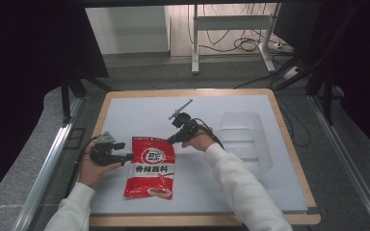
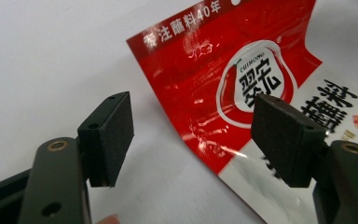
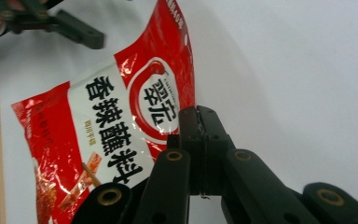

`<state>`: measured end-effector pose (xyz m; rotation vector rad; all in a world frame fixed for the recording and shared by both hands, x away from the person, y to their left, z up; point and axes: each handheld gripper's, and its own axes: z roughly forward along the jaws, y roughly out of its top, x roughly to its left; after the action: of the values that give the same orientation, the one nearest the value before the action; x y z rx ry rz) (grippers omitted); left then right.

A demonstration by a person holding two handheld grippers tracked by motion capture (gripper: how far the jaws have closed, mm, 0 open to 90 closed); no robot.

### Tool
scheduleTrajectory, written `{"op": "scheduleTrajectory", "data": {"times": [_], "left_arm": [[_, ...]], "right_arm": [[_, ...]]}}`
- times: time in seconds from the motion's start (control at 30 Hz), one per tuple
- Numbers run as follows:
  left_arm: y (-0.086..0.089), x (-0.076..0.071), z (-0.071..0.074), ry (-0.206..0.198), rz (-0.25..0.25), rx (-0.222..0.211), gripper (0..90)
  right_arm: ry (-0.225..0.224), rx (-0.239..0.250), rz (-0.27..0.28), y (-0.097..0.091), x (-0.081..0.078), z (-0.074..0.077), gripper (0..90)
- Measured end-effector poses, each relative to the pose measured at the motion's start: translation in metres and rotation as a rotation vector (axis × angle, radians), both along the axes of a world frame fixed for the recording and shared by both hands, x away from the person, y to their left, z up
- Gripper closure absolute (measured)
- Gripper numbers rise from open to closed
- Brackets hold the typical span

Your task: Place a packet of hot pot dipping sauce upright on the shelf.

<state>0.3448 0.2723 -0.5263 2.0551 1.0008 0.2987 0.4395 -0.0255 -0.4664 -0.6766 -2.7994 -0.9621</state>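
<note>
A red-and-white sachet (image 1: 150, 167) lies flat on the white tabletop (image 1: 139, 113), in its near left part, its long axis running toward the near edge. Its top edge, red with a white logo, points to the far edge; its lower end, with a printed food picture, is close to the near edge.

Left tool (image 1: 128, 157): held in the left hand (image 1: 92, 171) at the sachet's left edge, pointing right. In the left gripper view the jaws stand wide apart, one pad (image 2: 116, 135) over bare tabletop, the other pad over the sachet (image 2: 223, 88); the sachet's left edge lies in the gap between them, and neither pad presses on it.

Right tool (image 1: 170, 141): held in the right hand (image 1: 200, 141) just beyond the sachet's upper right corner, pointing down and left toward it. In the right gripper view the jaws are fully closed, pads (image 3: 200, 135) together with nothing between them, their tip above the sachet's (image 3: 116, 126) right edge near the logo. Whether the tip touches the sachet cannot be told.

A clear plastic tray (image 1: 244, 139) sits on the right part of the tabletop, well apart from the sachet.
</note>
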Motion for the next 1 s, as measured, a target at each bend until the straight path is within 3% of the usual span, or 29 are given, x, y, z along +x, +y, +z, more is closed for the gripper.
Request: {"op": "scheduleTrajectory", "data": {"times": [0.13,0.2,0.27,0.4,0.5,0.6,0.63,0.73,0.77,0.9,1.0], "left_arm": [[-0.002,0.016,-0.001,0.011,-0.010,-0.008,29.6],[-0.004,0.026,-0.004,0.016,-0.026,0.030,29.3],[-0.005,0.028,-0.005,0.017,-0.032,0.032,29.2],[-0.009,0.039,-0.010,0.033,-0.060,-0.003,30.4],[-0.010,0.040,-0.012,0.043,-0.095,-0.002,34.9],[-0.014,0.036,-0.012,0.050,-0.139,0.011,46.8],[-0.015,0.033,-0.011,0.045,-0.139,0.049,53.5],[-0.013,0.028,-0.008,0.045,-0.138,0.068,65.4],[-0.012,0.026,-0.006,0.047,-0.144,0.073,65.4],[-0.013,0.014,0.002,0.014,-0.188,0.106,83.6],[-0.015,0.009,0.004,0.003,-0.203,0.120,85.9]], "right_arm": [[-0.014,0.005,0.026,0.000,-0.004,0.002,89.0],[-0.020,0.006,0.036,-0.001,-0.006,0.003,89.0],[-0.020,0.008,0.038,-0.002,-0.006,0.003,88.9],[-0.024,0.012,0.048,-0.004,-0.009,0.003,88.9],[-0.029,0.014,0.053,-0.004,-0.010,0.003,89.0],[-0.028,0.017,0.057,-0.004,-0.010,0.002,88.9],[-0.024,0.015,0.054,-0.004,-0.011,0.001,88.9],[-0.021,0.012,0.052,-0.004,-0.011,0.001,88.9],[-0.021,0.012,0.052,-0.004,-0.011,0.001,88.9],[-0.032,0.011,0.050,-0.007,-0.012,0.000,88.8],[-0.028,0.010,0.042,-0.008,-0.013,0.000,88.8]]}}
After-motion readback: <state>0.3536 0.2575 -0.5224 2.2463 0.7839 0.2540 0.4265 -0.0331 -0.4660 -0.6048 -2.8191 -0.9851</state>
